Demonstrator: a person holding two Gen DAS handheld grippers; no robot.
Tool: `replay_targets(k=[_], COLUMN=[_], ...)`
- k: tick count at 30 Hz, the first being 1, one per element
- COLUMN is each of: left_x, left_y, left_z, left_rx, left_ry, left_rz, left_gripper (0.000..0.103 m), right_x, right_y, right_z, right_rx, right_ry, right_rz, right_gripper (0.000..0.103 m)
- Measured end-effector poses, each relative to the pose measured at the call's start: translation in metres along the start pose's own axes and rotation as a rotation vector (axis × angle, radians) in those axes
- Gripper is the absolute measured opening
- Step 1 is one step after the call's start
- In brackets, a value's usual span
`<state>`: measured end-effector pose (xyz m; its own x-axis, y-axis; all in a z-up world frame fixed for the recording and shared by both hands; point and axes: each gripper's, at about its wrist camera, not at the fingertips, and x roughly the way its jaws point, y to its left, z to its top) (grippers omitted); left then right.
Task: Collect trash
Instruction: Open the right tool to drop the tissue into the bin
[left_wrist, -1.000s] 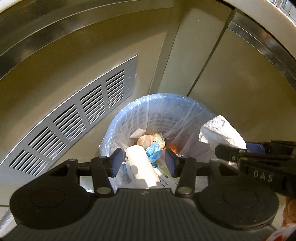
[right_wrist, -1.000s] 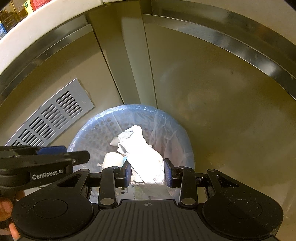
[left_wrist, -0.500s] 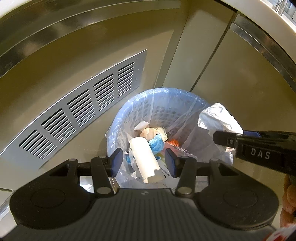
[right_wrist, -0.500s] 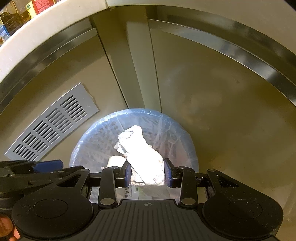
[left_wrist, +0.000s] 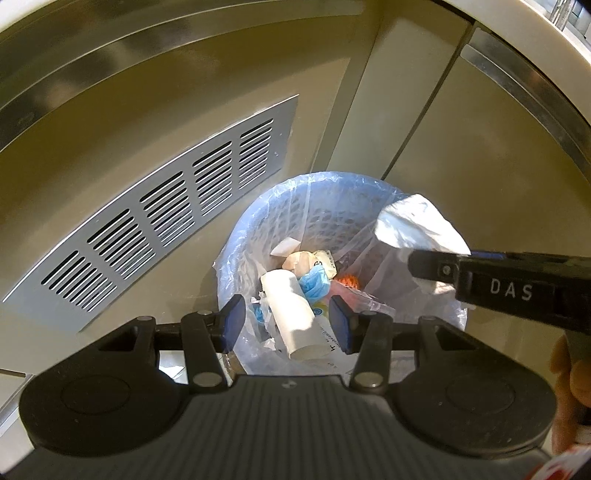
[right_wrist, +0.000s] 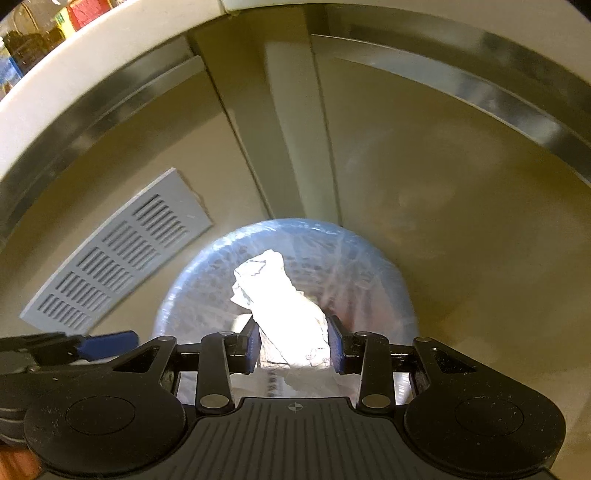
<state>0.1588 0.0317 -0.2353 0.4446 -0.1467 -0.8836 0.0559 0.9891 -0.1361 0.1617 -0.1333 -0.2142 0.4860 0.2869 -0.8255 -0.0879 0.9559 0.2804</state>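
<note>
Right gripper (right_wrist: 294, 345) hangs over the bin with the crumpled white tissue (right_wrist: 280, 302) between its blue pads; its jaws have just been opening, and in the right wrist view a thin gap shows beside the wad on each side, so the pinch looks released though the paper has not yet dropped clear. Left gripper (left_wrist: 287, 324) hovers at the near rim, jaws half spread and gripping nothing; the white paper tube (left_wrist: 291, 314) seen between them lies down inside the bin.

Just beyond, the wastebasket (left_wrist: 258, 221), lined with a clear plastic bag (left_wrist: 369, 236), already holds that tube, a blue face mask (left_wrist: 314, 282), a beige wad (left_wrist: 301, 260) and a small orange scrap (left_wrist: 349, 281). In the left wrist view the tissue (left_wrist: 413, 225) sits above the right rim, still in the air.

Farther off, a slotted vent grille (left_wrist: 159, 221) is set into the beige wall at left.

By my reading, the drop is the step in hand, nearly done. Whether more litter waits elsewhere cannot be told from here.
</note>
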Motion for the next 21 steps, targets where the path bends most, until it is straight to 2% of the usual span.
replay_targets(k=[1, 2, 12, 21], left_x=[0.0, 0.0, -0.018, -0.064], left_y=[0.001, 0.001, 0.005, -0.01], left_z=[0.0, -0.001, -0.008, -0.007], left_rx=[0.0, 0.001, -0.015, -0.036], left_ry=[0.001, 0.001, -0.002, -0.049], left_rz=[0.001, 0.003, 0.013, 0.026], left_gripper=[0.045, 0.045, 0.045, 0.045], right_x=[-0.002, -0.003, -0.026, -0.076], right_y=[0.0, -0.001, -0.005, 0.0], right_z=[0.0, -0.001, -0.01, -0.013], right_rx=[0.006, 0.011, 0.023, -0.018], right_ry=[-0.016, -0.026, 0.014, 0.005], right_rz=[0.005, 0.012, -0.02, 0.0], right_gripper=[0.068, 0.07, 0.07, 0.07])
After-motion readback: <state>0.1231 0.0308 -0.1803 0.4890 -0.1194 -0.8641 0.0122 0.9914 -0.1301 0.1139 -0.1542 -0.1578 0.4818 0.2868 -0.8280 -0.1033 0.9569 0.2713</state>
